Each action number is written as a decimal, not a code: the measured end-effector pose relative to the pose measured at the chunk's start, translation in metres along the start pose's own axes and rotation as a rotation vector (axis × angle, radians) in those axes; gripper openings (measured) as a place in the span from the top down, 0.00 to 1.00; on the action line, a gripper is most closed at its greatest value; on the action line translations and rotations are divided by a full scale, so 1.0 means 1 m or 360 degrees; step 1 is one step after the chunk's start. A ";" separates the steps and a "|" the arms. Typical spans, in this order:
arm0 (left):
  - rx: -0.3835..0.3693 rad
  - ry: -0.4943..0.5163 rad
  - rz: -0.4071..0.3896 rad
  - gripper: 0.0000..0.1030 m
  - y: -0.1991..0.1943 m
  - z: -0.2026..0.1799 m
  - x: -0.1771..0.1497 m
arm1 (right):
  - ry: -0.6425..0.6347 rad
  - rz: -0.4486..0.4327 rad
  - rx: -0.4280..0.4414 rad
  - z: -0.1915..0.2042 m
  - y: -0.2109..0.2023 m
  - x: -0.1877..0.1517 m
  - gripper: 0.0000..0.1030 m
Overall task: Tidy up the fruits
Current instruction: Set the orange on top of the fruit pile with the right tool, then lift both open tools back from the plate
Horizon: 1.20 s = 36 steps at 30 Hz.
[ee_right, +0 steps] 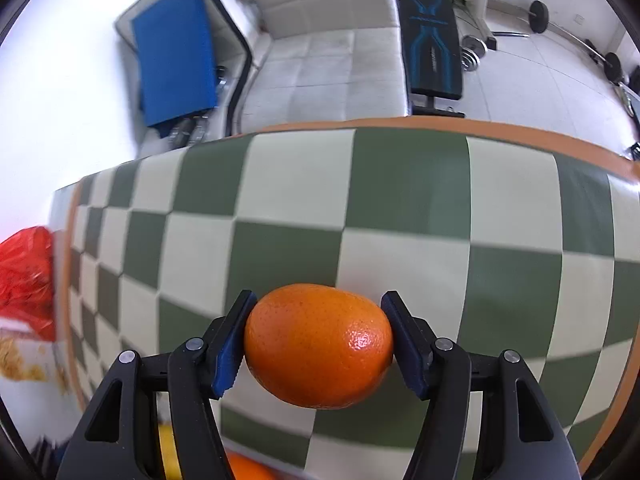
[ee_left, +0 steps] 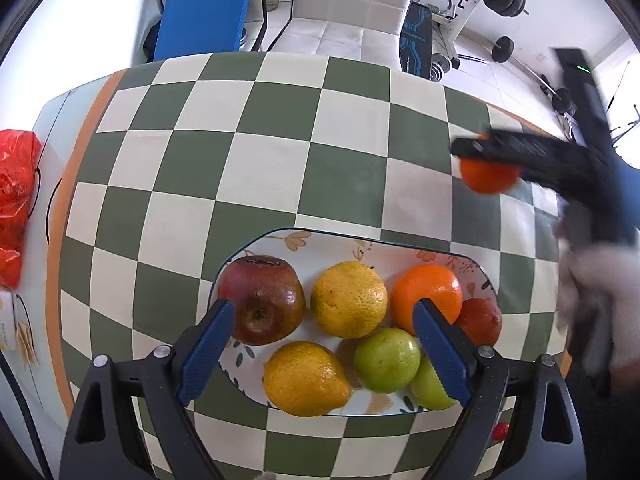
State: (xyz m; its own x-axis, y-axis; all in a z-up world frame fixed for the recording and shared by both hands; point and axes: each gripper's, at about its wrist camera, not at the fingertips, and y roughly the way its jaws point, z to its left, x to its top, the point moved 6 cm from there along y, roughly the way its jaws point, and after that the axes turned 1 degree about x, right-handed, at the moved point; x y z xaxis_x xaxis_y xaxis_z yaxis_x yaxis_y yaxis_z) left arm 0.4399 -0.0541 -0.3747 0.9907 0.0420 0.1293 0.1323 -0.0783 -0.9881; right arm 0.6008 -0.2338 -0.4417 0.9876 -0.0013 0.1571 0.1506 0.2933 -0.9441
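Landmark: I take the floral plate [ee_left: 276, 240] on the checked table [ee_left: 280, 148] as my reference.
On the plate: a dark red apple [ee_left: 262, 300] at its left end, a yellow citrus [ee_left: 349, 299] in the middle, an orange [ee_left: 434, 294] at the right, a small red fruit [ee_left: 482, 320] beside that, a lemon [ee_left: 306, 378] and two green fruits [ee_left: 387, 360] on the near side.
Around: a red bag [ee_left: 16, 184] lies far left of the plate.
Left gripper [ee_left: 322, 350]: my jaws stand wide apart above the plate, holding nothing.
Right gripper [ee_right: 318, 342]: my jaws are clamped on a mandarin [ee_right: 318, 346].
Mandarin place: beyond the plate's right end, raised above the table.
Mandarin axis: its long axis runs across from one jaw to the other.
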 end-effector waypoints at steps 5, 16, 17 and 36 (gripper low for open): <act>-0.0029 0.0019 0.0030 0.12 0.009 -0.002 -0.005 | -0.0037 0.0044 0.0184 0.013 -0.035 -0.074 0.35; 0.0025 0.0051 0.0071 0.12 0.024 -0.010 -0.018 | 0.0002 0.0113 0.0245 0.004 -0.028 -0.120 0.34; 0.0023 0.0055 0.0072 0.12 0.024 -0.011 -0.018 | 0.0004 0.0107 0.0281 0.007 -0.030 -0.119 0.33; 0.0119 0.0048 -0.0149 0.12 -0.018 -0.003 -0.036 | -0.0048 -0.0109 -0.0193 0.004 -0.087 -0.149 0.04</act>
State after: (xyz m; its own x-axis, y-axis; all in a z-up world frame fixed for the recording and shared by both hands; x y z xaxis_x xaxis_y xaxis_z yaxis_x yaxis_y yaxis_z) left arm 0.4017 -0.0577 -0.3617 0.9748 0.0156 0.2227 0.2227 -0.0006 -0.9749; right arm 0.4407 -0.2555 -0.3822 0.9733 0.0117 0.2293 0.2237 0.1761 -0.9586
